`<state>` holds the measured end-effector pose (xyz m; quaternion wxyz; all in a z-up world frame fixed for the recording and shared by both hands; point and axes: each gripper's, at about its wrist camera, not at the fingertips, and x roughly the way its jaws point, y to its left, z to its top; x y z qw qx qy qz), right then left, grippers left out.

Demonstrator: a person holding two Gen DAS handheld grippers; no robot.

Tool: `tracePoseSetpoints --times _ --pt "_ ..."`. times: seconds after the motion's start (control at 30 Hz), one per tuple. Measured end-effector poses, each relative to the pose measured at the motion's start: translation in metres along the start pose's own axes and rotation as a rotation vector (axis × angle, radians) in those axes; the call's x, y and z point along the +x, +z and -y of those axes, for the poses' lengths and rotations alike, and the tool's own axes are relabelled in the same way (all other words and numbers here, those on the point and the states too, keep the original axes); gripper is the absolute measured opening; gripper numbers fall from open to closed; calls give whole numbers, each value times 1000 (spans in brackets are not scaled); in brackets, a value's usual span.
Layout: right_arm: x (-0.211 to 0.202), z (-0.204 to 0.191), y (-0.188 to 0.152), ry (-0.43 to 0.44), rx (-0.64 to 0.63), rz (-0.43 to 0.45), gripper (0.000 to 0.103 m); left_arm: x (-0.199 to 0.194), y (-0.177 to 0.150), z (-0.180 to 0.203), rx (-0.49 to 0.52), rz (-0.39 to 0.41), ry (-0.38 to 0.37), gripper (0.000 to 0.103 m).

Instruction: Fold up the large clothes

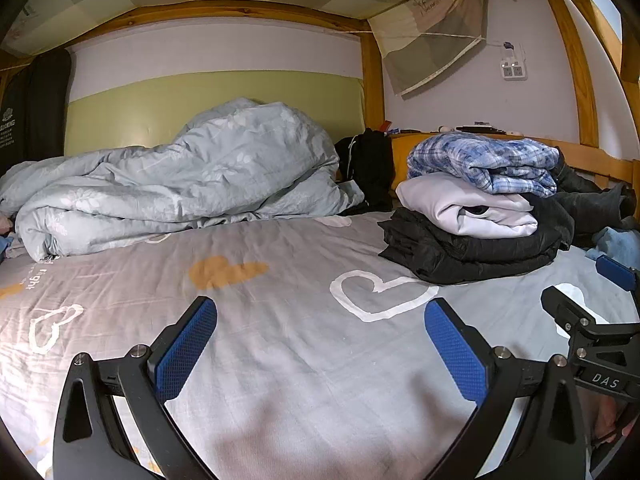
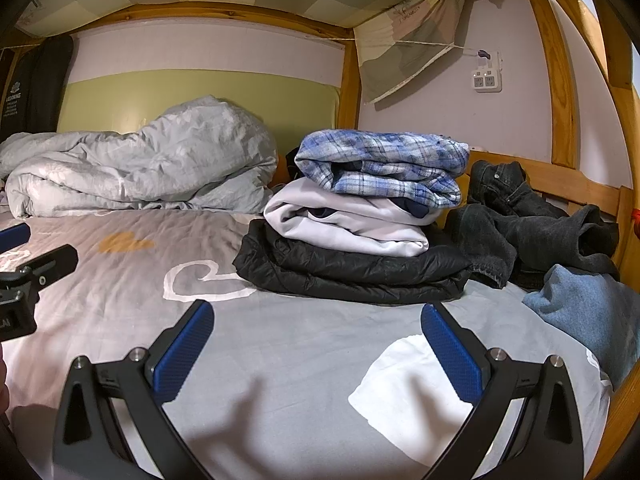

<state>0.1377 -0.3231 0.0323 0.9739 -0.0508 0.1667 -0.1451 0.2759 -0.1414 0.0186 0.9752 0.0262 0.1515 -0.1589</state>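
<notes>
A stack of folded clothes stands on the bed: a blue plaid shirt [image 2: 384, 164] on top, a white garment [image 2: 344, 224] under it, a black padded jacket [image 2: 352, 272] at the bottom. The same stack [image 1: 480, 208] shows at the right of the left wrist view. Unfolded dark jeans [image 2: 532, 228] and a light blue garment [image 2: 584, 312] lie to the stack's right. My left gripper [image 1: 320, 320] hovers open over bare sheet, holding nothing. My right gripper [image 2: 318, 324] is open too, just in front of the black jacket. Each gripper shows at the edge of the other's view.
A crumpled pale blue duvet [image 1: 172, 184] fills the back left of the bed. The grey sheet [image 1: 280, 280] carries heart prints. A wooden bed frame [image 2: 560, 80] and rail run along the right. A black bag [image 1: 372, 164] sits at the back.
</notes>
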Motion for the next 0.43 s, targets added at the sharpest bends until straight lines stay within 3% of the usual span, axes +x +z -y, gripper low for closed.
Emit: tracePoseSetpoints --times 0.43 --pt "0 -1 0 0 -2 2 103 -3 -2 5 43 10 7 103"
